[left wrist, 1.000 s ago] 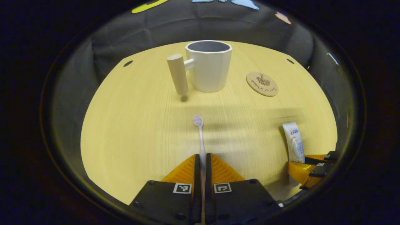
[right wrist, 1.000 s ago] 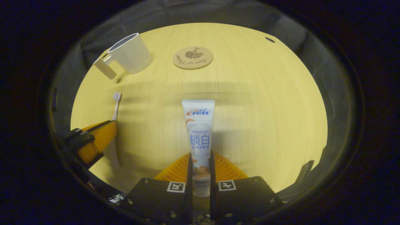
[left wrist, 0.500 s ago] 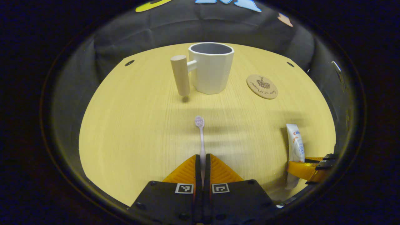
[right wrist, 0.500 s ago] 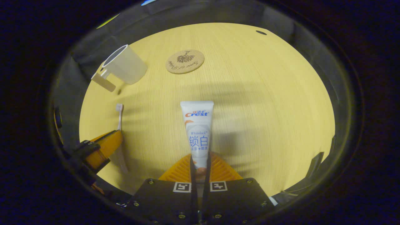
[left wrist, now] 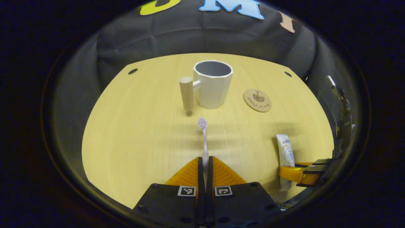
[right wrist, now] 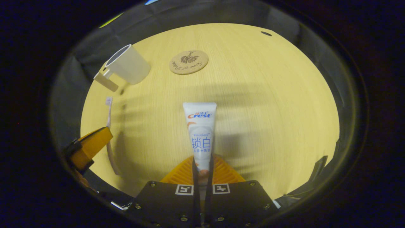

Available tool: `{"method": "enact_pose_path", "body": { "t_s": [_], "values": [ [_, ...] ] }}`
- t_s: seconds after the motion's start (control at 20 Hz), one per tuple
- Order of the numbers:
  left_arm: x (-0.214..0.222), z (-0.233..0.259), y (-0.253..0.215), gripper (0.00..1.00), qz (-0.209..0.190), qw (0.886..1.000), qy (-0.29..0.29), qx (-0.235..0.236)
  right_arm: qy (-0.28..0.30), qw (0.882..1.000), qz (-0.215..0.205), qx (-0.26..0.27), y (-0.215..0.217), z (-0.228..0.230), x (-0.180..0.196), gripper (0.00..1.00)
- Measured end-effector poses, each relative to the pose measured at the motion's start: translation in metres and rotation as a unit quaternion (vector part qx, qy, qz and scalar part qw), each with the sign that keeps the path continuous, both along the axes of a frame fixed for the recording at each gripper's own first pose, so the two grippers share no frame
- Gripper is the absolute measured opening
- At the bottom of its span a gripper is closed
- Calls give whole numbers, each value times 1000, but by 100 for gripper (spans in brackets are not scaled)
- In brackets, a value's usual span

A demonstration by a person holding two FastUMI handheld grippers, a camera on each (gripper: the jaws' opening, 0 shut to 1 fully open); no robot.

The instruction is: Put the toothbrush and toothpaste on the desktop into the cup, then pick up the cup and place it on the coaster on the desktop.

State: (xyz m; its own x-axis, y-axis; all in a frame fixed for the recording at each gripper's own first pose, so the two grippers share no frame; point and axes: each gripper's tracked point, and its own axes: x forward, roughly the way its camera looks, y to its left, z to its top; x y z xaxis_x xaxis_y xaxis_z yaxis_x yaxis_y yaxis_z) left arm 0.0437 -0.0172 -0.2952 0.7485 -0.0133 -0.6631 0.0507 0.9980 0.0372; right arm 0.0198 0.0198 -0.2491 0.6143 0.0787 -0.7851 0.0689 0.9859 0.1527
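My left gripper (left wrist: 205, 163) is shut on the thin pale toothbrush (left wrist: 203, 136), whose bristle head points toward the cup. The white faceted cup (left wrist: 212, 84) with a wooden peg handle (left wrist: 186, 93) stands upright at the back of the yellow table. The round cork coaster (left wrist: 257, 100) lies to its right. My right gripper (right wrist: 202, 161) is shut on the white toothpaste tube (right wrist: 200, 129), which sticks out forward above the table. In the right gripper view the cup (right wrist: 127, 65) sits at the upper left and the coaster (right wrist: 189, 62) beside it.
The yellow wooden table (left wrist: 139, 133) has small dark holes near its back corners (left wrist: 133, 71). The black cloth wall rises right behind it. The other gripper's orange finger (right wrist: 90, 146) holds the toothbrush (right wrist: 109, 123) at the left of the right gripper view.
Both grippers closed fully on their objects. The left gripper has lifted and pulled back with the toothbrush, so the cup looks smaller. The toothpaste is raised off the table.
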Motion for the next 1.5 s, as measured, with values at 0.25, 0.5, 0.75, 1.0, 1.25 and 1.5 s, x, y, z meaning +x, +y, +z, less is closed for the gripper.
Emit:
{"method": "enact_pose_path", "body": {
  "t_s": [0.25, 0.5, 0.75, 1.0, 1.25, 1.5],
  "values": [
    [-11, 34, -17, 7, -14, 999, -22, -20, -2, 1000, 3, 0, 0, -1, 0, 7],
    [-3, 91, -25, 7, -18, 997, -63, -50, -2, 1000, 5, 1, 0, 0, 0, 7],
    [25, 142, -27, 7, -21, 991, -110, -71, -1, 1000, 6, 2, -1, -1, 1, 7],
    [63, 184, -24, 7, -32, 982, -161, -92, 1, 1000, 7, 4, -1, 0, 1, 7],
    [105, 217, -34, 7, -68, 970, -214, -90, 5, 1000, 8, 6, -1, -1, 2, 7],
    [141, 234, -53, 7, -106, 956, -258, -91, 6, 1000, 6, 6, -1, -1, 2, 7]
  ]
}}
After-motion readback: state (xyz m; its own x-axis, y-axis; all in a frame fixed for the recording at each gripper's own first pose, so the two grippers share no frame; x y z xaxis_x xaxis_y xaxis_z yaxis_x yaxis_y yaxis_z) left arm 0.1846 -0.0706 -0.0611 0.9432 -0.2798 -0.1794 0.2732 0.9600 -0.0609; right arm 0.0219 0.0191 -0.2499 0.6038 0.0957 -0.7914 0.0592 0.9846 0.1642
